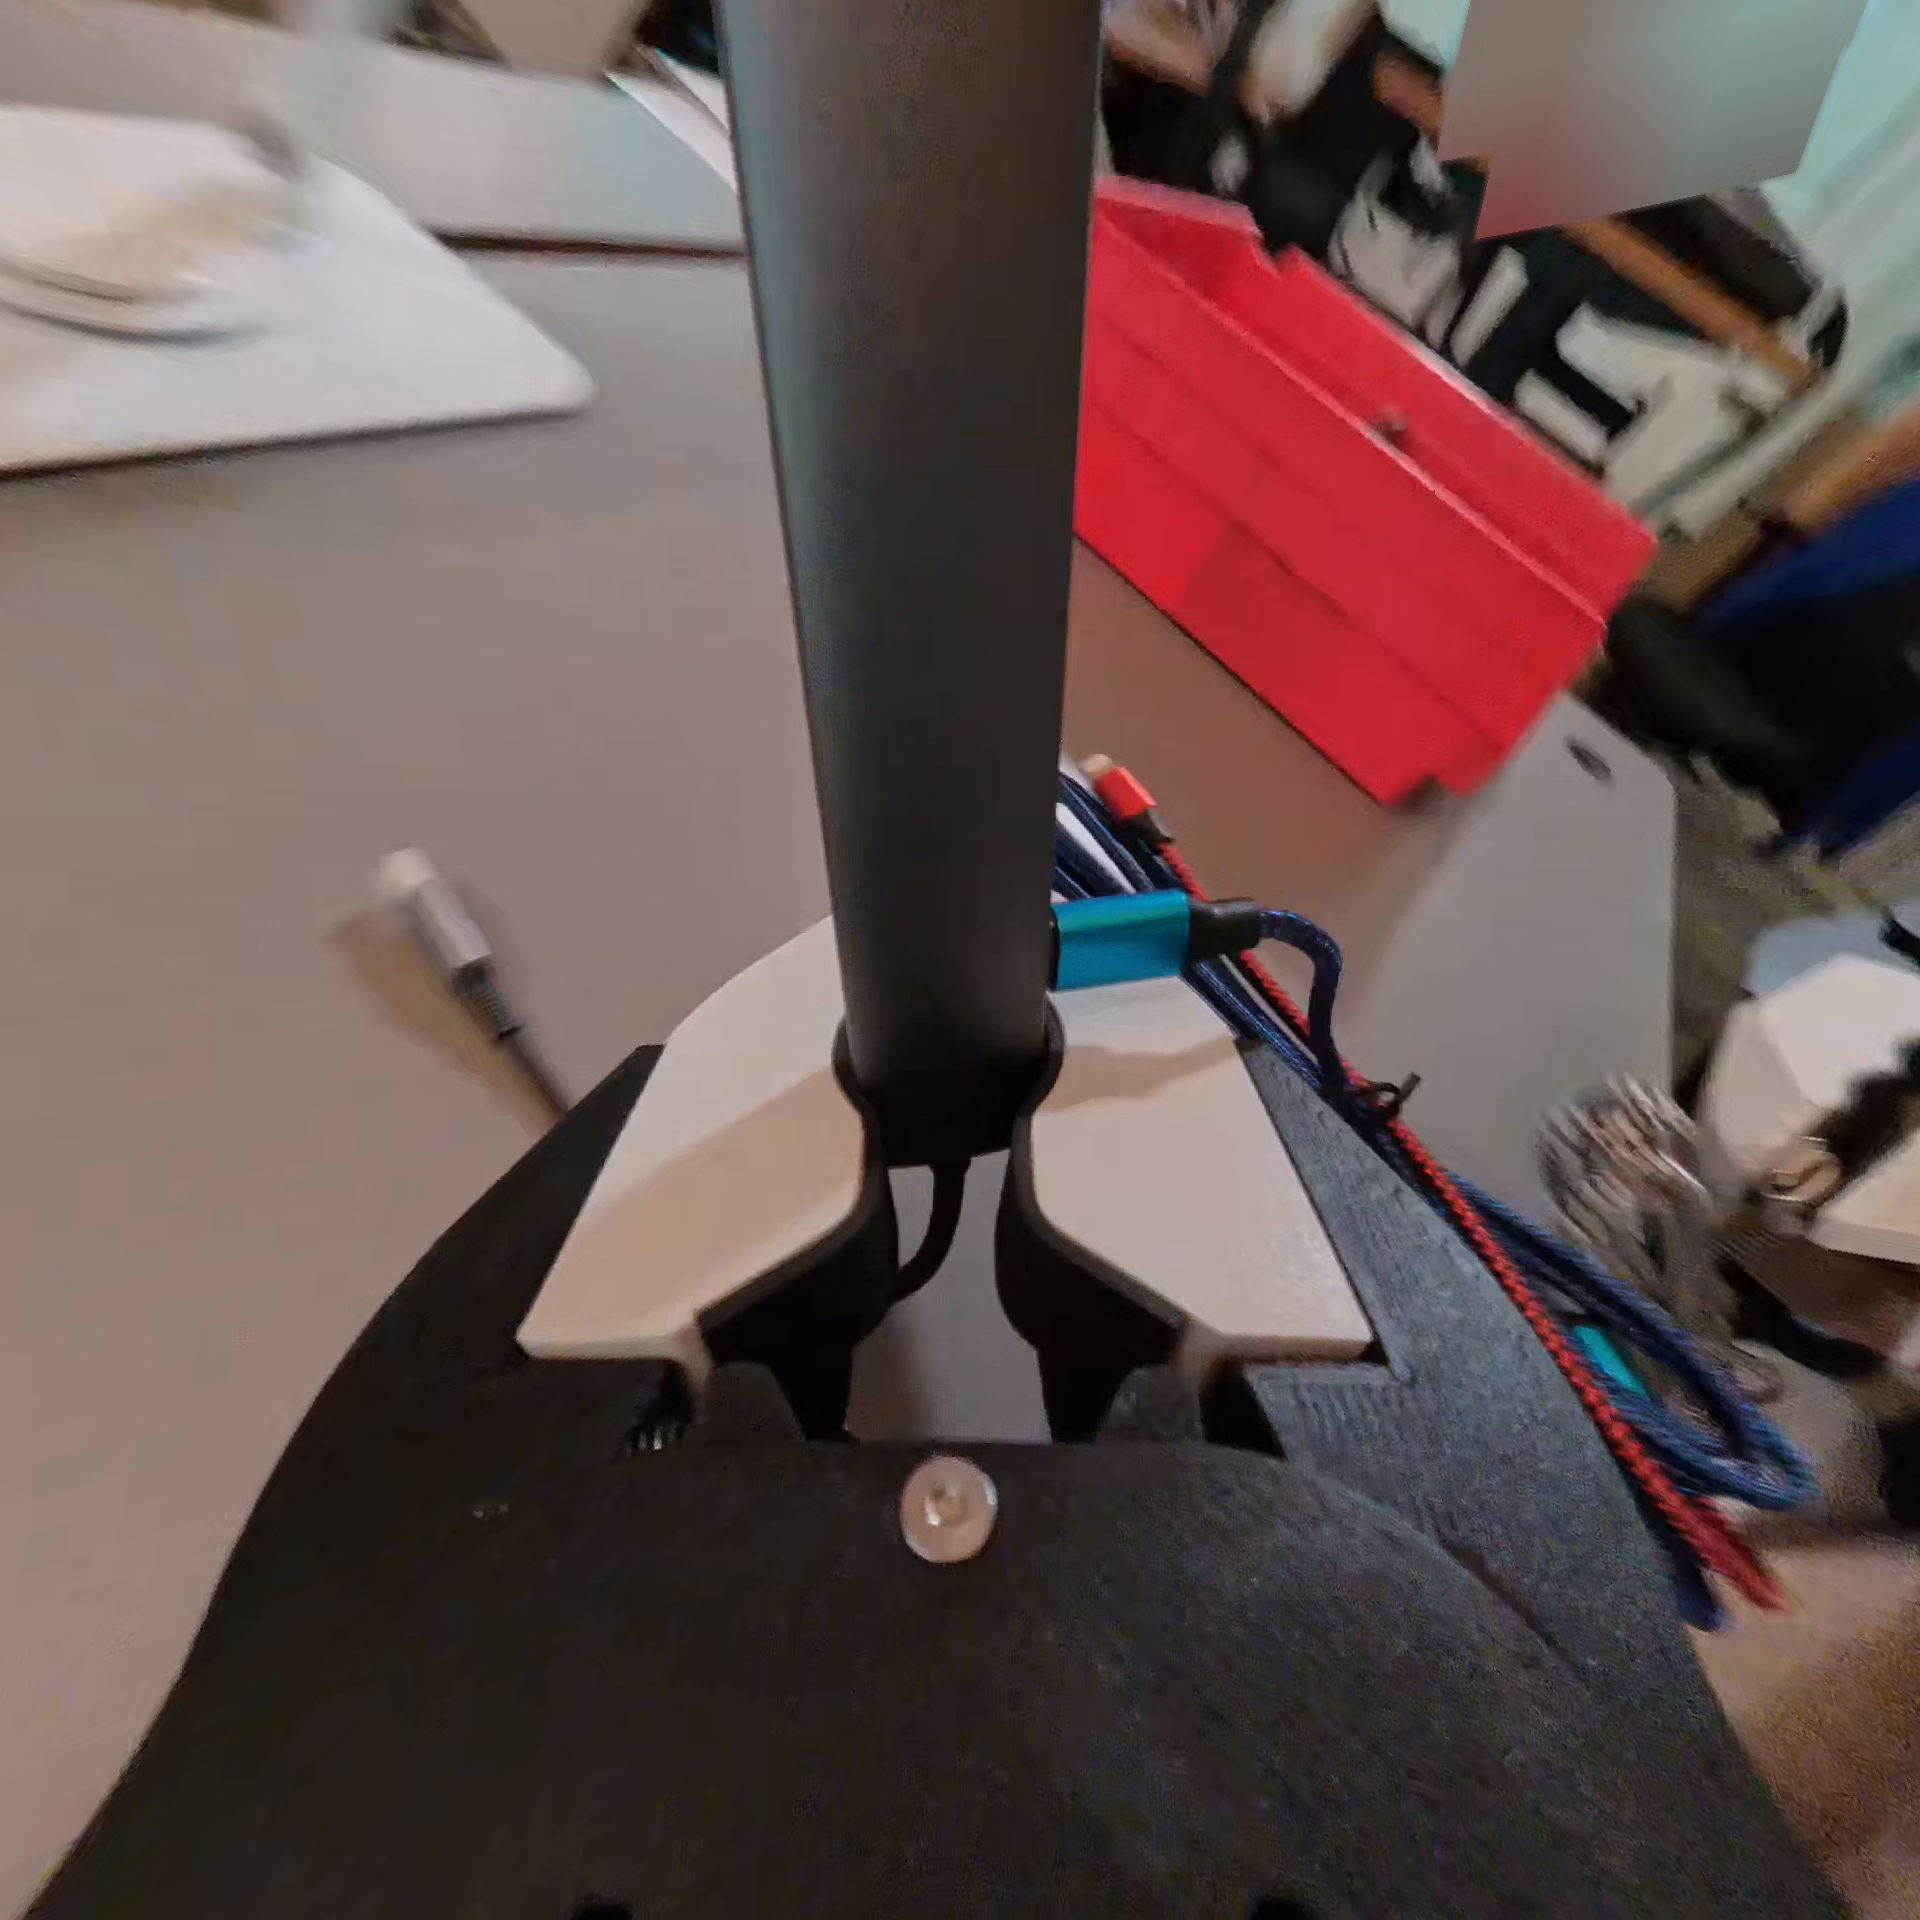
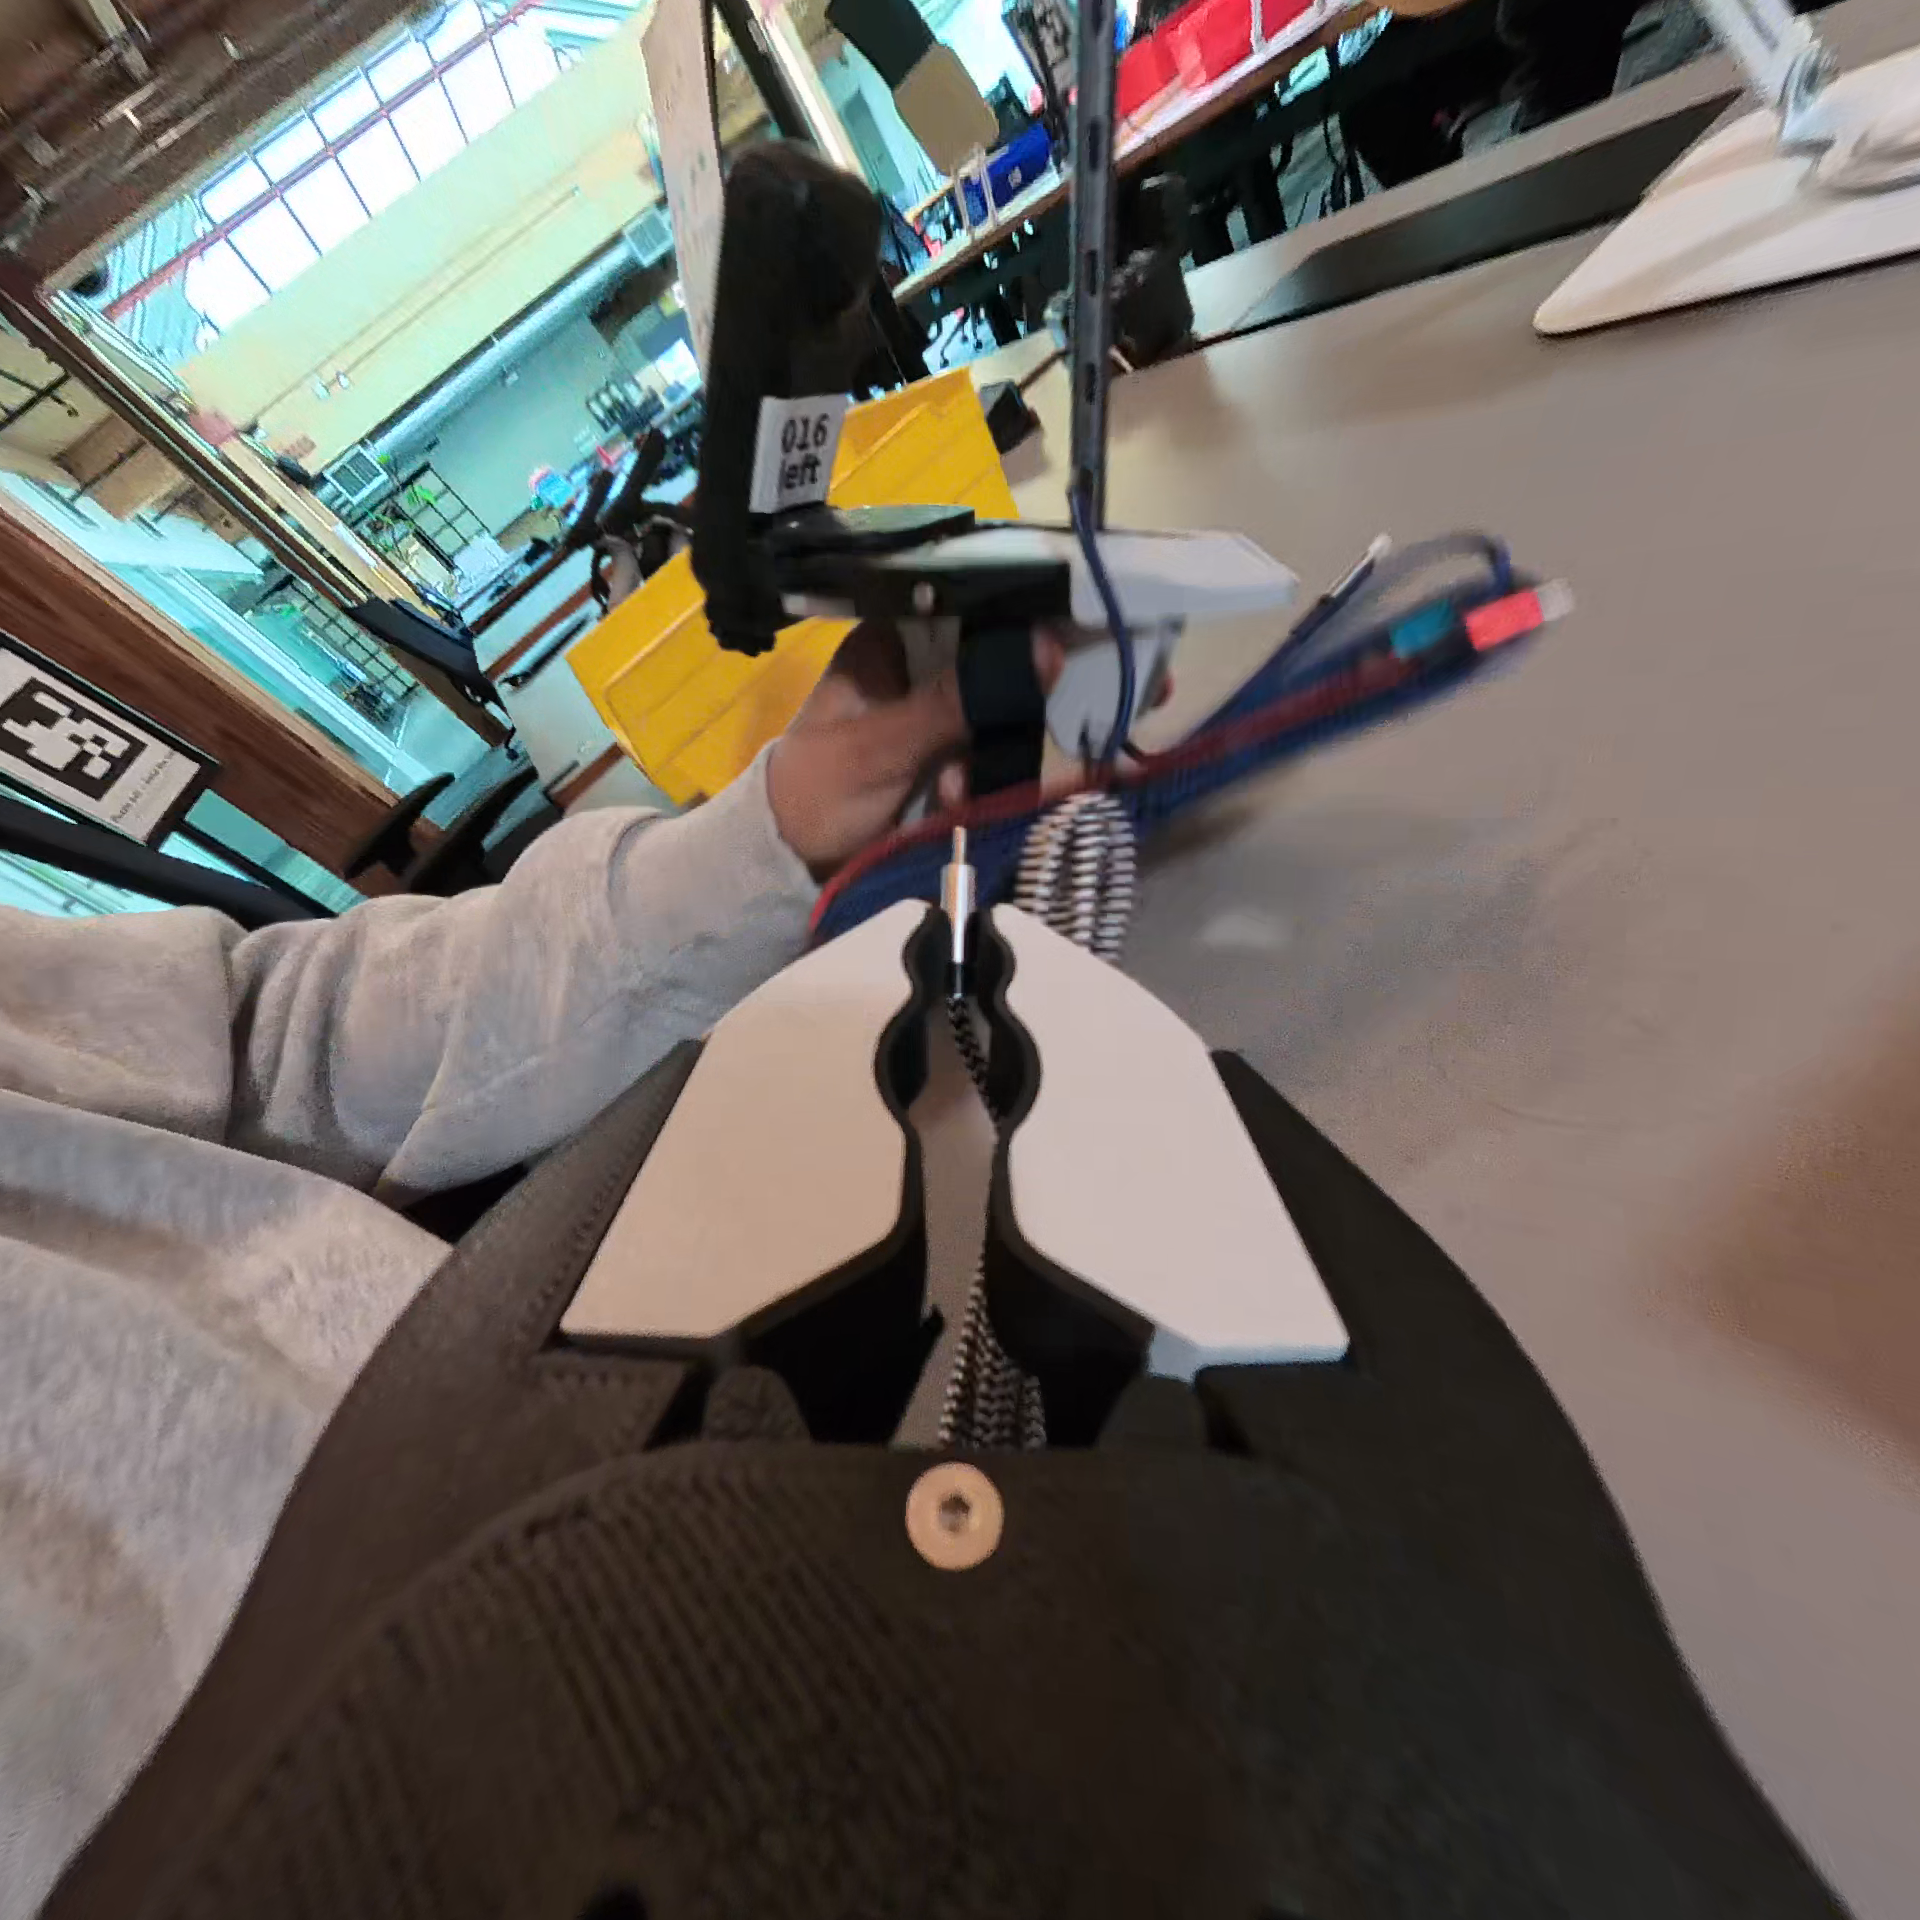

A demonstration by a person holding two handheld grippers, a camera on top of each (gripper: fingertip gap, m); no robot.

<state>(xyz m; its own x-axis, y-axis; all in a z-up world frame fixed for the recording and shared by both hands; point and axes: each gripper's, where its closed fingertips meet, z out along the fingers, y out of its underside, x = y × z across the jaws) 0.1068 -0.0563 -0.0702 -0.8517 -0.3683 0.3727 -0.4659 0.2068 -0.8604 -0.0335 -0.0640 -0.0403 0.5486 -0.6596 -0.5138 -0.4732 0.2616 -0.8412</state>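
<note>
My left gripper (image 1: 945, 1049) is shut on the lower end of a long dark grey hub (image 1: 914, 468), which stands upright from its jaws. A blue plug (image 1: 1120, 940) on a blue braided cable sits against the hub's right side. My right gripper (image 2: 961, 920) is shut on a silver plug (image 2: 958, 896) with a black-and-white braided cable (image 2: 982, 1351) running back between its fingers. The plug points at the left gripper (image 2: 1039, 582), which is ahead and holds the hub (image 2: 1091, 260). A bundle of blue and red cables (image 2: 1351, 665) lies beyond.
A red bin (image 1: 1351, 499) stands at the right on the grey table (image 1: 364, 675), and a yellow bin (image 2: 727, 665) at its far edge. A white stand base (image 2: 1766, 208) is at the back. A loose silver plug (image 1: 436, 925) lies left. A grey sleeve (image 2: 364, 1018) is close by. Left tips to right tips: about 15 cm.
</note>
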